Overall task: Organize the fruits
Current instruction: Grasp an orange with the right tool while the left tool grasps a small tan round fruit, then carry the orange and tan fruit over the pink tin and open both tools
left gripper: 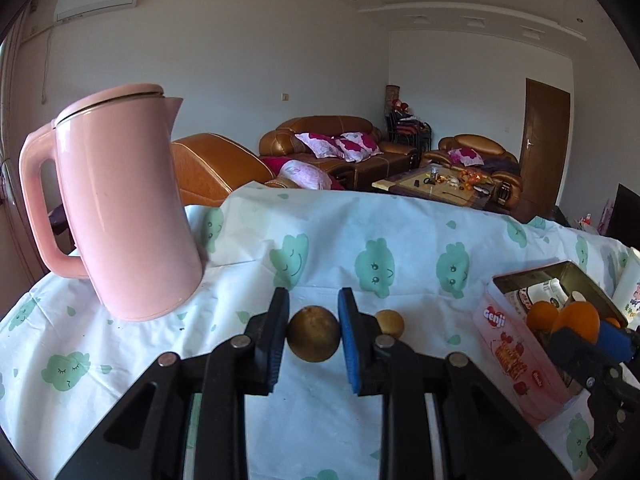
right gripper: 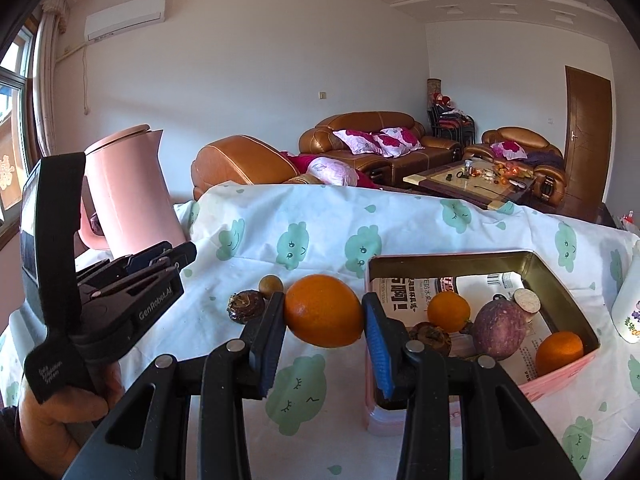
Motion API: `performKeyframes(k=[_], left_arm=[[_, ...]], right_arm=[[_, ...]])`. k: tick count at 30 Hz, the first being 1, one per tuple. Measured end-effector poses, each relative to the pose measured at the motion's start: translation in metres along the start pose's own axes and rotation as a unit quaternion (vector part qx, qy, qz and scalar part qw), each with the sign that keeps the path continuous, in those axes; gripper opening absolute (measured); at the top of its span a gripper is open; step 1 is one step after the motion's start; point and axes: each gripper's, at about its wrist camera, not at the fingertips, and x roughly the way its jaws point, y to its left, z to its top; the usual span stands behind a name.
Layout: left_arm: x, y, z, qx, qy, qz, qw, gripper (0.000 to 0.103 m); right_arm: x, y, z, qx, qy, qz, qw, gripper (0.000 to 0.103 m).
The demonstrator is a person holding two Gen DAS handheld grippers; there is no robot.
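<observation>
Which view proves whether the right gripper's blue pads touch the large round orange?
Touching: the right wrist view shows both blue pads of the right gripper pressed against the large round orange.

Cloud-print tablecloth (left gripper: pixel 340 232), pink kettle (left gripper: pixel 120 208), tin (right gripper: pixel 560 276)

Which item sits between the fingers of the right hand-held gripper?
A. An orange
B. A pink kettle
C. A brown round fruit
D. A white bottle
A: in the right wrist view, the orange is clamped between the blue pads of the right hand-held gripper, short of the pink tin box.
</observation>
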Motion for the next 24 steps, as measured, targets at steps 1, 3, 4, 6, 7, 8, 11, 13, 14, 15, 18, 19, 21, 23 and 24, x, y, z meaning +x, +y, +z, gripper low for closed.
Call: performKeyframes(k=[1, 3, 4, 6, 7, 8, 11, 13, 14, 15, 18, 19, 21, 23, 24], left_arm=[[-0.002, -0.003, -0.001, 0.002, 0.000, -0.002, 1.0000, 0.026], [-0.005, -0.010, -0.002, 0.009, 0.002, -0.004, 0.9999, 0.026], [-0.006, -0.013, -0.002, 0.014, 0.002, -0.003, 0.9999, 0.026], [-0.010, -0.021, -0.004, 0.020, -0.004, -0.001, 0.9998, 0.026], [-0.011, -0.025, -0.004, 0.022, -0.004, -0.002, 0.9997, 0.026], [-0.012, -0.029, -0.005, 0.024, -0.004, -0.004, 0.9997, 0.026], [-0.015, -0.040, -0.006, 0.030, -0.004, -0.008, 0.9995, 0.026], [-0.017, -0.047, -0.006, 0.030, -0.006, -0.012, 0.9995, 0.026], [-0.018, -0.050, -0.006, 0.030, -0.007, -0.014, 0.9994, 0.026], [-0.019, -0.053, -0.006, 0.031, -0.007, -0.016, 0.9994, 0.026], [-0.021, -0.064, -0.006, 0.039, -0.010, -0.023, 0.9989, 0.026], [-0.022, -0.069, -0.006, 0.041, -0.011, -0.026, 0.9988, 0.026], [-0.024, -0.076, -0.005, 0.044, -0.013, -0.032, 0.9984, 0.026], [-0.026, -0.082, -0.004, 0.046, -0.017, -0.037, 0.9981, 0.026], [-0.026, -0.085, -0.003, 0.047, -0.018, -0.039, 0.9980, 0.026]], right_arm=[[-0.001, -0.003, 0.000, 0.002, -0.001, -0.002, 1.000, 0.040], [-0.002, -0.007, 0.001, 0.005, -0.003, -0.007, 1.000, 0.040], [-0.002, -0.010, 0.001, 0.006, -0.004, -0.009, 1.000, 0.040], [-0.003, -0.016, 0.002, 0.008, -0.005, -0.014, 1.000, 0.040], [-0.004, -0.019, 0.002, 0.010, -0.006, -0.016, 1.000, 0.040], [-0.005, -0.022, 0.002, 0.011, -0.006, -0.018, 1.000, 0.041], [-0.008, -0.032, 0.003, 0.011, -0.009, -0.025, 1.000, 0.040], [-0.011, -0.039, 0.003, 0.013, -0.011, -0.030, 0.999, 0.040], [-0.012, -0.043, 0.003, 0.015, -0.012, -0.031, 0.999, 0.040], [-0.013, -0.046, 0.003, 0.017, -0.013, -0.033, 0.999, 0.040], [-0.016, -0.057, 0.004, 0.022, -0.016, -0.040, 0.999, 0.040], [-0.018, -0.061, 0.004, 0.023, -0.017, -0.042, 0.999, 0.040], [-0.020, -0.068, 0.004, 0.025, -0.020, -0.047, 0.998, 0.040], [-0.023, -0.076, 0.005, 0.027, -0.024, -0.055, 0.998, 0.040], [-0.024, -0.080, 0.005, 0.029, -0.025, -0.058, 0.998, 0.040]])
